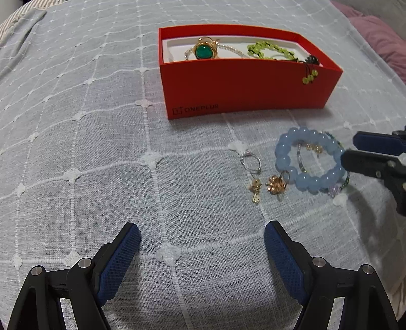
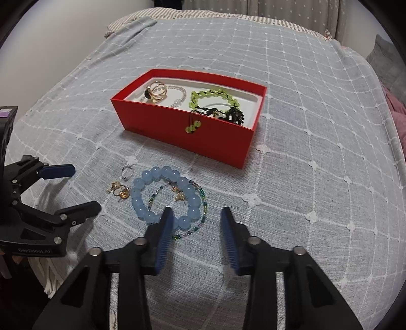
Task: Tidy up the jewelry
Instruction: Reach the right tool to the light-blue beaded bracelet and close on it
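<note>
A red box (image 1: 243, 83) (image 2: 215, 142) on the bed holds a gold ring with a green stone (image 1: 204, 49) (image 2: 156, 95), a silver chain and a green bead bracelet (image 1: 269, 50) (image 2: 213, 97). In front of it lie a blue bead bracelet (image 1: 286, 167) (image 2: 142, 200), a thin beaded strand (image 2: 203, 203), a silver ring (image 1: 250, 161) (image 2: 127, 171) and gold pieces (image 1: 275, 184) (image 2: 119, 190). My left gripper (image 1: 201, 234) (image 2: 86, 187) is open and empty, left of the loose jewelry. My right gripper (image 2: 196, 215) (image 1: 350, 147) is open, its left finger over the blue bracelet's near edge.
A grey-blue checked bedspread (image 1: 101, 152) (image 2: 317, 127) covers the bed. A pink pillow (image 1: 378, 38) lies at the far right. A striped pillow (image 2: 142, 15) and curtain are at the far end. The bed's edge with fringe (image 2: 50, 279) runs at the lower left.
</note>
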Demonstrator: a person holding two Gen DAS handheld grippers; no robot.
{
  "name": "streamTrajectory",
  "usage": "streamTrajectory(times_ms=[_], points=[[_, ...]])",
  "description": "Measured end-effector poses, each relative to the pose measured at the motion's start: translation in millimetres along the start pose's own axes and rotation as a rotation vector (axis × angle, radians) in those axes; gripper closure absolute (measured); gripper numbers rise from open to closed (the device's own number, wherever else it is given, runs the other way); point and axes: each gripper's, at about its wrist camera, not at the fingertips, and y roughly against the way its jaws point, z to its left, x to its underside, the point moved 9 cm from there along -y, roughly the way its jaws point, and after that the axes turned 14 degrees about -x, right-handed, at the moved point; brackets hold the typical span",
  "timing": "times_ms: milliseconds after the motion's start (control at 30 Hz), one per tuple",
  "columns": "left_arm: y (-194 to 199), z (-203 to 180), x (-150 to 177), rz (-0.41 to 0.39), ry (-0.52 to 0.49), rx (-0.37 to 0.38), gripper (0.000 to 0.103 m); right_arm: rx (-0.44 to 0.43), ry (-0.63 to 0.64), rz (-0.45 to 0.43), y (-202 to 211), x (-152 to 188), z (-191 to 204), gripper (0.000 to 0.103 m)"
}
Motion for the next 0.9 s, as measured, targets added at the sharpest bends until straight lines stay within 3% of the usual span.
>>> streamTrajectory(times_ms=[100, 167, 367, 567, 667, 733, 900], points=[[-1, 0, 3, 0.007, 0.000, 0.000, 0.018, -0.012, 0.005, 0.007, -4, -1, 3, 0.080], [-3, 1, 5, 0.013, -0.003, -0.001, 0.017, -0.017, 0.009, 0.012, -7, -1, 5, 0.081], [-12, 7, 9, 0.039, 0.009, -0.026, 0.001, -0.037, -0.002, 0.024, -15, -1, 4, 0.081], [-14, 8, 9, 0.032, 0.013, -0.034, 0.001, -0.094, -0.033, 0.052, -28, -2, 0, 0.082], [-13, 5, 7, 0.017, 0.014, -0.036, 0.001, -0.076, -0.031, 0.055, -31, -4, 1, 0.083], [-13, 5, 6, 0.019, 0.015, -0.034, 0.001, -0.045, -0.020, 0.052, -31, -5, 3, 0.090], [-10, 6, 1, 0.021, 0.017, -0.026, 0.001, -0.039, -0.019, 0.028, -25, -10, 4, 0.091]])
